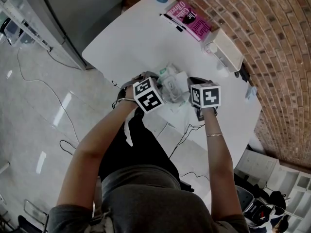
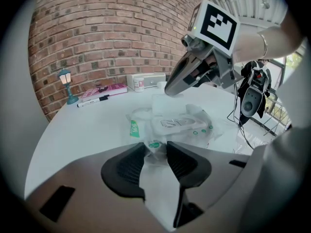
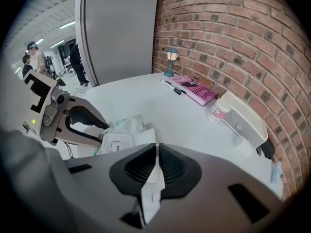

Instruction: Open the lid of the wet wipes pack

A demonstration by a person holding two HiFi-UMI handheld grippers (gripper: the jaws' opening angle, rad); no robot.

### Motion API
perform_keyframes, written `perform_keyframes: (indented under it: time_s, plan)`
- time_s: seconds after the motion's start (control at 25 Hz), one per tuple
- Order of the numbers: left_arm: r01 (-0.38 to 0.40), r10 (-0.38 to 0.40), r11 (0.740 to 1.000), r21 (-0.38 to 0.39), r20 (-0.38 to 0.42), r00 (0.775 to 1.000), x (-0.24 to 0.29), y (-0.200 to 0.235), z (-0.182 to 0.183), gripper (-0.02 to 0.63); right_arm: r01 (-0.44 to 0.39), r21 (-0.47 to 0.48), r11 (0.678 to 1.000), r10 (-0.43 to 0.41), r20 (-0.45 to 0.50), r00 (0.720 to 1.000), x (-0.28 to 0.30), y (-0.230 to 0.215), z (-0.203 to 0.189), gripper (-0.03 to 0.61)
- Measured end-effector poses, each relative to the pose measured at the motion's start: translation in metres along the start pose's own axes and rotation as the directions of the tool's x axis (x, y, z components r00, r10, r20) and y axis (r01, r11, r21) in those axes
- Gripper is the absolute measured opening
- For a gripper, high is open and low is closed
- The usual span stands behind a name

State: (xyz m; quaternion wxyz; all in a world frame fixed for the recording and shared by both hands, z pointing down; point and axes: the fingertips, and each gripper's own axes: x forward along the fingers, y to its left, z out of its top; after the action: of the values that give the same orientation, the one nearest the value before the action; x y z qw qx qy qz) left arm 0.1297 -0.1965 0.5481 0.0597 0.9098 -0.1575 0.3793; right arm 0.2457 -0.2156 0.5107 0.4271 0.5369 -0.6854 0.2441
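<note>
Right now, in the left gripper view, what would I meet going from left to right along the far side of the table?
First the small blue lamp → pink book → white tray → right gripper.

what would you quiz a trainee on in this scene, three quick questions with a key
1. True or false: the left tool pinches an edge of the wet wipes pack.
2. What lies on the table near the brick wall? A) pink book B) mug C) laptop
3. Fill in: the right tool is closed on a thin white ____.
Key: 1 true; 2 A; 3 flap.
</note>
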Motion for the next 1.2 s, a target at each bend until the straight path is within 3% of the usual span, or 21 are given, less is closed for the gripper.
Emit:
perform_keyframes:
  time_s: [0.88,1.2]
  plan:
    - [0.004,-0.004,1.000,-0.011,-0.007,1.000,-0.001,0.000,-0.001,0.163,-0.036,0.096,0.995,0.038,-0.019,0.999,0.028,-0.014,-0.012,0.038]
    - [-0.004,0.004,1.000,-0.008,-0.010,1.000,0.000,0.001,-0.003,0.163,-0.019,0.113,0.993,0.014,0.047,0.999,0.018,-0.013,-0.007,0.040]
